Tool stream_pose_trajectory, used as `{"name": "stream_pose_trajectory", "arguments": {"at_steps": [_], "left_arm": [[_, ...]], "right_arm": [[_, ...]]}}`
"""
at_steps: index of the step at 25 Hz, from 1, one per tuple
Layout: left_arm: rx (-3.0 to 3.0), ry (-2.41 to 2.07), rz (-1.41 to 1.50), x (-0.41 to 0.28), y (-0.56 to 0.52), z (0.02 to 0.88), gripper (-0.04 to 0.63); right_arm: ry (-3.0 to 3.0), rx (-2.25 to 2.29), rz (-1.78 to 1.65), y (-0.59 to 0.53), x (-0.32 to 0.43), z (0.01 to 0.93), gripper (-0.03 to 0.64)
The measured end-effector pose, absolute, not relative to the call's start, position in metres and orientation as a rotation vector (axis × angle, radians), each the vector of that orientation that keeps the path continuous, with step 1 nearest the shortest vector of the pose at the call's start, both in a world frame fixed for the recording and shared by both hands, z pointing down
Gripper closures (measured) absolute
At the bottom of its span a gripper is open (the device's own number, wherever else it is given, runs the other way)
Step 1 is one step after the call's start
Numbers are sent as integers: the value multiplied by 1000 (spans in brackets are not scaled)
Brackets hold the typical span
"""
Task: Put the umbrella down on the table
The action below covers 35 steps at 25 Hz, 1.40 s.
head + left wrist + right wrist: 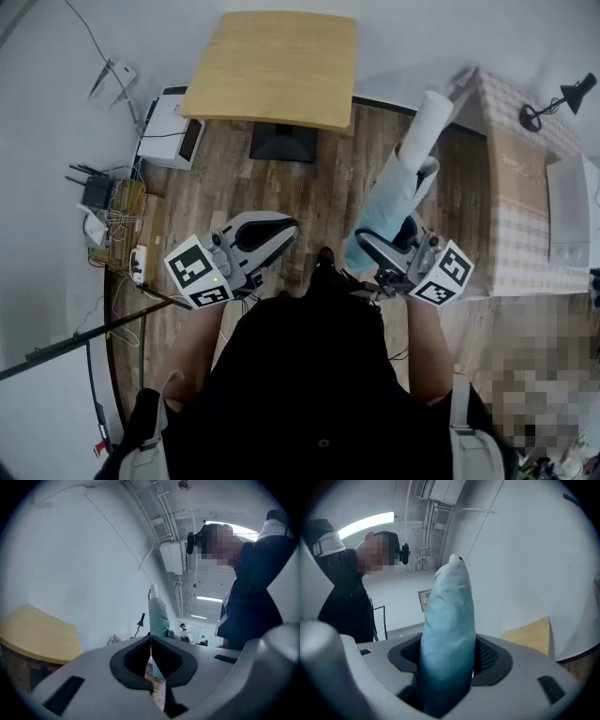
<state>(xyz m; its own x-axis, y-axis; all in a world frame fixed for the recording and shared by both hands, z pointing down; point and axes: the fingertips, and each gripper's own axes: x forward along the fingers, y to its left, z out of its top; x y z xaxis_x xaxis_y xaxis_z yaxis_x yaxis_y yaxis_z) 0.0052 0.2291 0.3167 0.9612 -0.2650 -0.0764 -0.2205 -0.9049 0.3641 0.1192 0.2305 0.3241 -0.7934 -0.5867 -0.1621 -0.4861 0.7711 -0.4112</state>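
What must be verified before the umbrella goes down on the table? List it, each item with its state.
1. Right gripper grips the umbrella: ok, jaws closed on its blue fabric.
2. Left gripper out of the way: ok, shut, empty, off to the side.
3. Table top free: ok, nothing lies on it in the head view.
4. Umbrella over the table: not ok, it is above the floor, nearer than the table and to its right.
5. Umbrella folded: ok, a closed bundle.
6. Strap fastened: cannot tell.
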Motion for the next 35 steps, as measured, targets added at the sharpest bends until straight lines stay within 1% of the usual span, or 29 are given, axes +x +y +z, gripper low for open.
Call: {"name": "stream_pose_trajectory", "arguments": {"at_steps": [7,12,21,27,35], "left_arm": [[2631,-469,-183,-94,296,369,577],[2606,-534,-228,-125,326,374,578],[2706,-532,-209,-94,367,345,578],[2733,-457,-177,-54,383,337,577],[2744,-460,-119,-35,390,342,578]], "right_arm": [[2701,-799,-670,309,20,360,325],[2787,-731,-663,351,-9,363,325],[2741,-607,-562,383,11,332,324],[2807,-730,-489,397,47,338,324],[2793,-769,-460,402,63,340,324]]}}
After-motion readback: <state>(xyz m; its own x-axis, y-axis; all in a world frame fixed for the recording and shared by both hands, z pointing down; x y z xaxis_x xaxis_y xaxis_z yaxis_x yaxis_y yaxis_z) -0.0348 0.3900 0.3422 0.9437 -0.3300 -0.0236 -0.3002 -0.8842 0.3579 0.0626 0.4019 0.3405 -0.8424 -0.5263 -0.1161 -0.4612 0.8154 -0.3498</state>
